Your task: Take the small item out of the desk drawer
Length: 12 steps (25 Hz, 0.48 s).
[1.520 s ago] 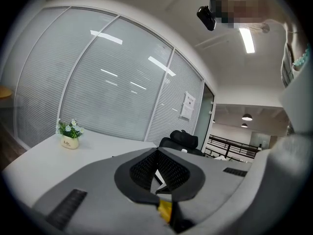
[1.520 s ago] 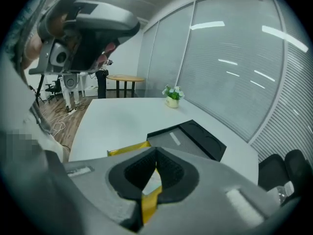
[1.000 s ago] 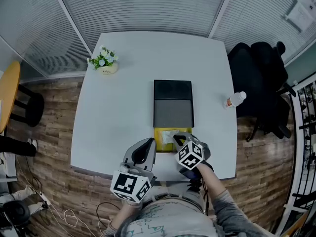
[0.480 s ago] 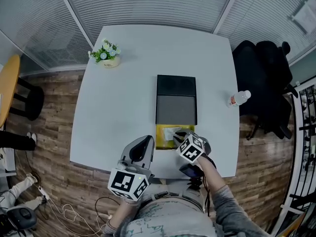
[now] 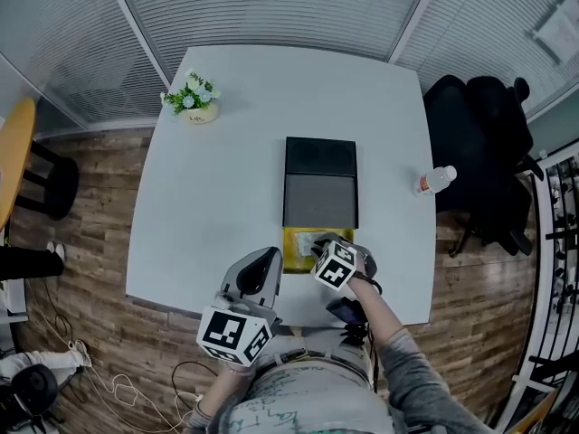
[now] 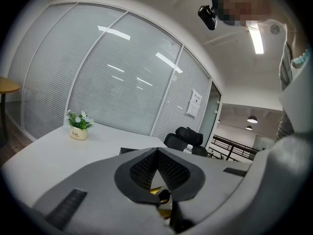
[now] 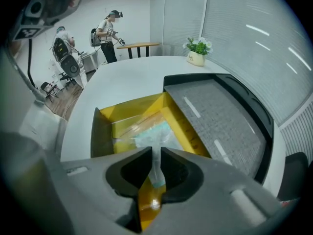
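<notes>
right gripper (image 7: 155, 153): I have it pointing steeply down into the pulled-out drawer. Its jaws have just been opening and stand a little apart. A fold of clear wrap rises between the tips, and I see no pad pressing on it.
left gripper (image 5: 270, 259): the jaws are closed tip to tip with nothing between them. I hold it near level at the table's near edge, just left of the drawer.
small item: a clear-wrapped packet (image 7: 146, 130) with pale contents lies flat inside the yellow drawer (image 7: 128, 109), right under the right gripper.
drawer unit (image 5: 320, 183): a dark box with a grey top sits mid-table, with the yellow drawer out on my side.
table (image 5: 226, 197): it is white, with a potted plant (image 5: 192, 99) at the far left corner and a water bottle (image 5: 432, 181) near the right edge. Both are well apart from the unit.
black chair (image 5: 484, 134): it stands just beyond the table's right side.
</notes>
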{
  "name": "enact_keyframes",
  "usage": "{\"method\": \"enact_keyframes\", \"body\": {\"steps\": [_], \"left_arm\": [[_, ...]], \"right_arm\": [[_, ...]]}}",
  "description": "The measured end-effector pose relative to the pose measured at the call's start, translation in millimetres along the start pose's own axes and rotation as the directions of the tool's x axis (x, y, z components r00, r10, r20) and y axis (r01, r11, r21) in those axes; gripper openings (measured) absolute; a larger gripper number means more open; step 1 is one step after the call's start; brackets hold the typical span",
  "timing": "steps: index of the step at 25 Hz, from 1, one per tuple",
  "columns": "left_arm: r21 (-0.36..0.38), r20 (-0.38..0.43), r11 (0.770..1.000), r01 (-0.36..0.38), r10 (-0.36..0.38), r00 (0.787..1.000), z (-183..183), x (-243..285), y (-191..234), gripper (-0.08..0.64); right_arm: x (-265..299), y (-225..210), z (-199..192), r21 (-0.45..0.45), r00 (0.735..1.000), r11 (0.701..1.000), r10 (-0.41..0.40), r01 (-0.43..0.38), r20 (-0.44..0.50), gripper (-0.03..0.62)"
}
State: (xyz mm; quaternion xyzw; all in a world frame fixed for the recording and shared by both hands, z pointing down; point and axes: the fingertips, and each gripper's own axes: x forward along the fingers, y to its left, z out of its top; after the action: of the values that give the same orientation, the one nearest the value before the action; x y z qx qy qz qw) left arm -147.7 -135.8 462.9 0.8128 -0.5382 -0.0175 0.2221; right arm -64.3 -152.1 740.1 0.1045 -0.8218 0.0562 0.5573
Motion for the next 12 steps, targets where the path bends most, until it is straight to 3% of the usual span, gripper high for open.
{"method": "enact_keyframes", "body": {"steps": [12], "left_arm": [[0.007, -0.003, 1.000, 0.024, -0.024, 1.000, 5.3, 6.1, -17.0, -0.003]], "right_arm": [[-2.2, -1.8, 0.6, 0.029, 1.000, 1.000, -0.012, 0.012, 0.015, 0.012]]}}
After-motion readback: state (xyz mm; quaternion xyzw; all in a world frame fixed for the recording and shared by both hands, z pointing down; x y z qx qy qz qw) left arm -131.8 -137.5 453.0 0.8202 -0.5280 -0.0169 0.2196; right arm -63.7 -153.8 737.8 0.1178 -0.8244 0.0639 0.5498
